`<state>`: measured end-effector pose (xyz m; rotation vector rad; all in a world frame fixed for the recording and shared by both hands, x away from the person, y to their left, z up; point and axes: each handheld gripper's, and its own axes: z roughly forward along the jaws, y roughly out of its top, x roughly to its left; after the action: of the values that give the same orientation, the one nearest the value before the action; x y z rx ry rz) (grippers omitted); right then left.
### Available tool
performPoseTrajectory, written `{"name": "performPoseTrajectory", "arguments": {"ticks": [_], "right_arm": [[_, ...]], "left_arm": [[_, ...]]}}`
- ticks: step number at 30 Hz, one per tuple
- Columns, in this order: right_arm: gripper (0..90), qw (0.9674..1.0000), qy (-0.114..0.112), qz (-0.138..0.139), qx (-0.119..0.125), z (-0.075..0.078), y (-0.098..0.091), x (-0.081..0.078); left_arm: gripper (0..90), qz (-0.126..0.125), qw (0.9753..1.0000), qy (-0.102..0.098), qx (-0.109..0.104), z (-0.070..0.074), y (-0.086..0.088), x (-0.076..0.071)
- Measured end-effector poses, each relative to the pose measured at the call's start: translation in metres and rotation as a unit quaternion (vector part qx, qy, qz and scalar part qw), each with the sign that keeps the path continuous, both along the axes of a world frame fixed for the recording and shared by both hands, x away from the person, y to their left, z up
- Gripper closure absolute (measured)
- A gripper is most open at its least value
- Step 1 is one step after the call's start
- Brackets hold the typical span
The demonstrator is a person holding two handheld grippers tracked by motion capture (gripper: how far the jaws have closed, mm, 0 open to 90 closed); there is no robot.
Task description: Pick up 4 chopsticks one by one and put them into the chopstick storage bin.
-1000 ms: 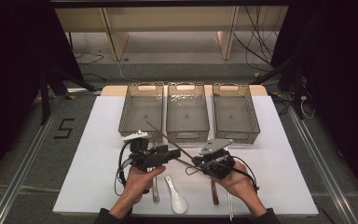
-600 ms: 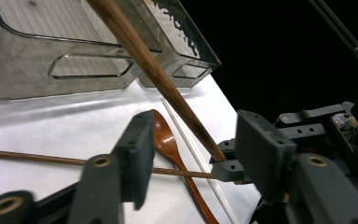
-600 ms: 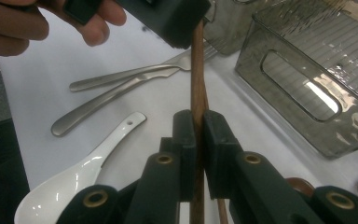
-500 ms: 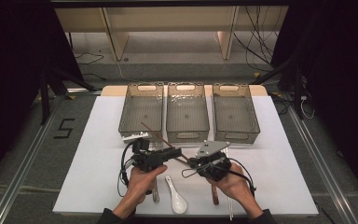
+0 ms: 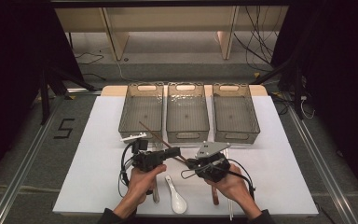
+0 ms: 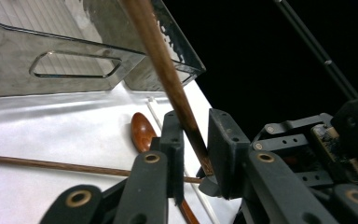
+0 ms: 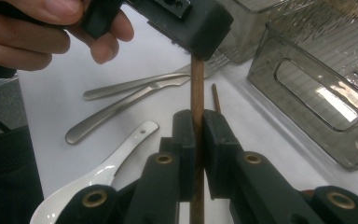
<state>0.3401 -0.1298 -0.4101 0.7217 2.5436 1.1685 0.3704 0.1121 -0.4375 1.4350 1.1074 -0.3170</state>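
A brown chopstick (image 5: 156, 137) slants up in the air over the white mat, its far end pointing at the left bin. My right gripper (image 5: 192, 163) is shut on its near end; in the right gripper view both pads (image 7: 186, 135) press the stick (image 7: 197, 84). My left gripper (image 5: 174, 153) reaches in from the left, and its jaws have just been closing with the stick (image 6: 168, 70) between them. The stick leans on one pad (image 6: 175, 140), and a thin gap shows at the other.
Three clear bins (image 5: 142, 126) (image 5: 187, 133) (image 5: 236, 133) line the mat's far side. Near the hands lie a white soup spoon (image 5: 176, 196), a metal spoon (image 7: 112, 112) and fork (image 7: 135, 86), a wooden spoon (image 6: 142, 130), a second brown chopstick (image 6: 51, 164) and a white chopstick (image 5: 230, 205).
The left gripper's jaws have narrowed around the raised chopstick. Both hands have stayed almost where they were, and the right gripper still holds the stick.
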Motion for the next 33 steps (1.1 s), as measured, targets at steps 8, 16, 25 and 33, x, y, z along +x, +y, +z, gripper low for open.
{"name": "performPoseTrajectory", "arguments": {"ticks": [8,16,25,33], "right_arm": [[73.2,0.9999,0.009,0.001,0.008,-0.002,-0.002,0.002],[47.8,0.9998,0.016,-0.009,-0.005,0.001,-0.013,0.003],[34.7,0.9983,0.034,-0.044,-0.019,-0.007,-0.037,0.005],[32.3,0.9969,0.04,-0.065,-0.018,-0.011,-0.054,0.003]], "left_arm": [[83.7,-0.015,0.9999,-0.006,-0.006,0.007,0.002,-0.001],[83.8,-0.005,0.9975,-0.041,0.057,0.025,0.02,0.006],[83.7,0.0,0.993,-0.039,0.112,0.048,0.052,0.03],[83.6,0.02,0.9882,-0.044,0.146,0.074,0.073,0.056]]}}
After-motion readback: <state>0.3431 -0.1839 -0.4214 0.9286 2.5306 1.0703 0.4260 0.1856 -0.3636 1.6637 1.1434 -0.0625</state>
